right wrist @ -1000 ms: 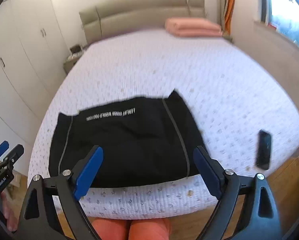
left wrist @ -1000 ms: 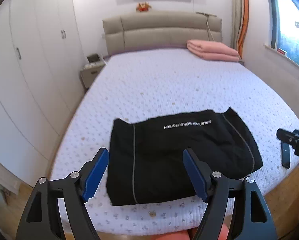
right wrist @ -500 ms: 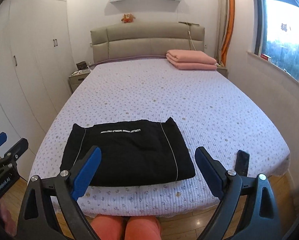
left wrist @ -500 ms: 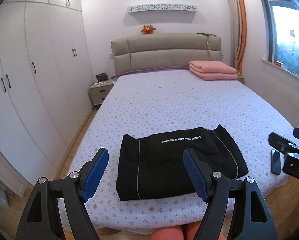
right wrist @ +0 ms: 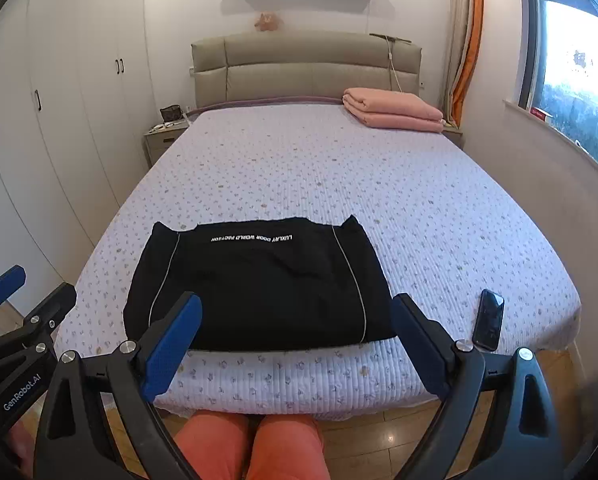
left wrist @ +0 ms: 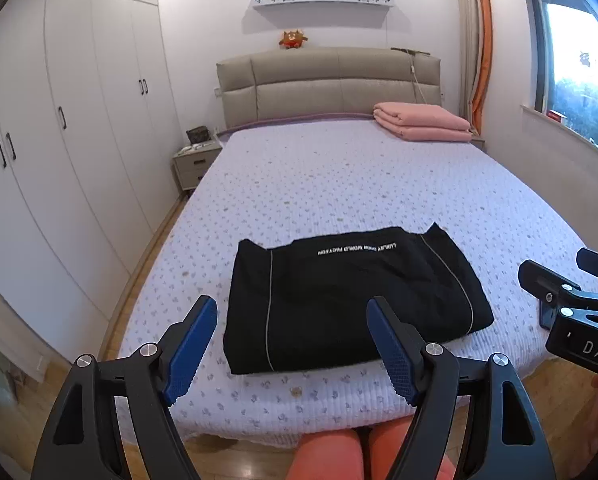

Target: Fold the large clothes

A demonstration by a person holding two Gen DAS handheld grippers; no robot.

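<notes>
A black garment [left wrist: 351, 300] with white lettering and thin grey piping lies folded into a flat rectangle near the foot of the bed [left wrist: 339, 184]; it also shows in the right wrist view [right wrist: 259, 288]. My left gripper [left wrist: 291, 344] is open and empty, held back from the bed's near edge, short of the garment. My right gripper [right wrist: 295, 344] is open and empty too, also back from the near edge. Neither touches the cloth.
A dark phone [right wrist: 488, 319] lies on the bed right of the garment. Folded pink bedding [left wrist: 423, 122] sits by the headboard. White wardrobes [left wrist: 59, 152] and a nightstand [left wrist: 195, 162] stand left; a window wall is right. My orange-clad knees [right wrist: 247, 444] are below.
Both grippers have drawn back and up from the bed, so the folded garment now looks smaller and farther. The garment has not moved. Both stay open.
</notes>
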